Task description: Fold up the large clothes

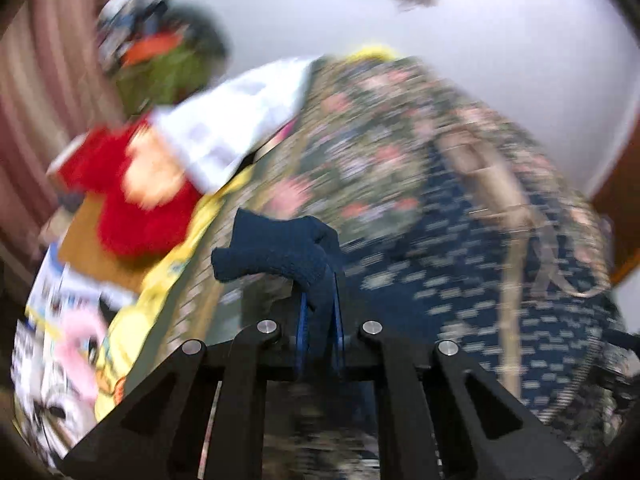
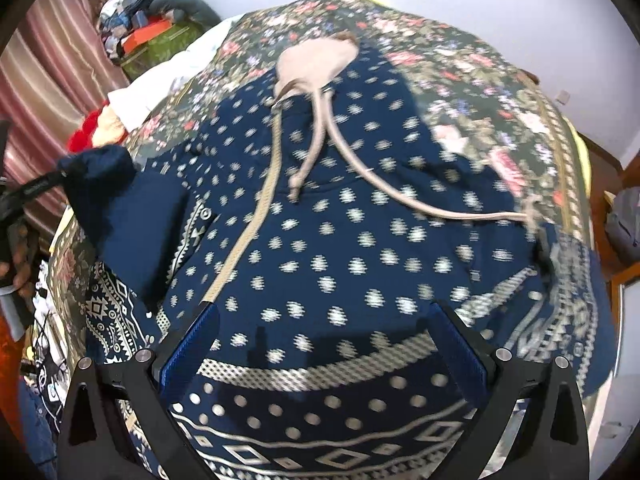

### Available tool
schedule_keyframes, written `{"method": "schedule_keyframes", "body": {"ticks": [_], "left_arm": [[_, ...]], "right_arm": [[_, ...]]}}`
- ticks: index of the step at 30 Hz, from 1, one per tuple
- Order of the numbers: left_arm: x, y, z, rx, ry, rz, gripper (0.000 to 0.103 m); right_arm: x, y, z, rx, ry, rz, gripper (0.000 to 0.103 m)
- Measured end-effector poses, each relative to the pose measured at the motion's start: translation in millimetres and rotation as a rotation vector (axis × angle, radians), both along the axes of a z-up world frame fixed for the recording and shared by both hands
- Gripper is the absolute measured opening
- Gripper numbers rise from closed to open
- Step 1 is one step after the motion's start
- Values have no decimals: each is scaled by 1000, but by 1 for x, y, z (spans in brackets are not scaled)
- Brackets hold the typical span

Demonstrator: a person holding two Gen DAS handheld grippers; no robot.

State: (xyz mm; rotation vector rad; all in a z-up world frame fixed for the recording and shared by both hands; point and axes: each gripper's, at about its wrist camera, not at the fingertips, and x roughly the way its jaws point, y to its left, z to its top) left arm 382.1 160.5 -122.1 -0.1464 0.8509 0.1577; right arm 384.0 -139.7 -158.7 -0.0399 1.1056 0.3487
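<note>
A navy hoodie (image 2: 360, 240) with white dots, a beige zip and beige drawstrings lies front up on a floral bedspread (image 2: 460, 80). Its beige-lined hood (image 2: 316, 60) points to the far side. My left gripper (image 1: 319, 320) is shut on the hoodie's navy sleeve cuff (image 1: 276, 252), which is raised off the bed. In the right wrist view that lifted sleeve (image 2: 104, 184) hangs at the left from the left gripper (image 2: 60, 178). My right gripper (image 2: 323, 307) stands open above the patterned hem (image 2: 320, 392), with nothing pinched between its blue pads.
A red plush item (image 1: 132, 208) and white cloth (image 1: 232, 120) lie at the bed's left side, over a yellow sheet (image 1: 188, 256). A pink curtain (image 2: 48, 72) and a green bag (image 2: 168, 44) stand behind. A grey backpack (image 2: 624, 224) sits at the right.
</note>
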Motion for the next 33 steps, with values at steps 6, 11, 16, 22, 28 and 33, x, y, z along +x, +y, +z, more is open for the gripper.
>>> {"method": "schedule_keyframes", "body": {"ticks": [6, 11, 16, 22, 28, 33], "left_arm": [[2, -126, 74, -5, -146, -287, 10], [7, -229, 79, -88, -118, -485, 10], [13, -299, 19, -121, 51, -590, 10], [7, -335, -38, -116, 282, -678, 19], [-12, -295, -6, -126, 224, -703, 51], [-20, -205, 32, -93, 80, -553, 73]], "right_arm": [[-13, -47, 24, 58, -49, -66, 103], [-31, -95, 43, 74, -86, -131, 103], [-50, -143, 45, 52, -84, -197, 103], [-65, -176, 33, 51, -40, -240, 103], [-58, -163, 30, 66, -38, -217, 103], [-39, -120, 29, 62, -46, -151, 103]]}}
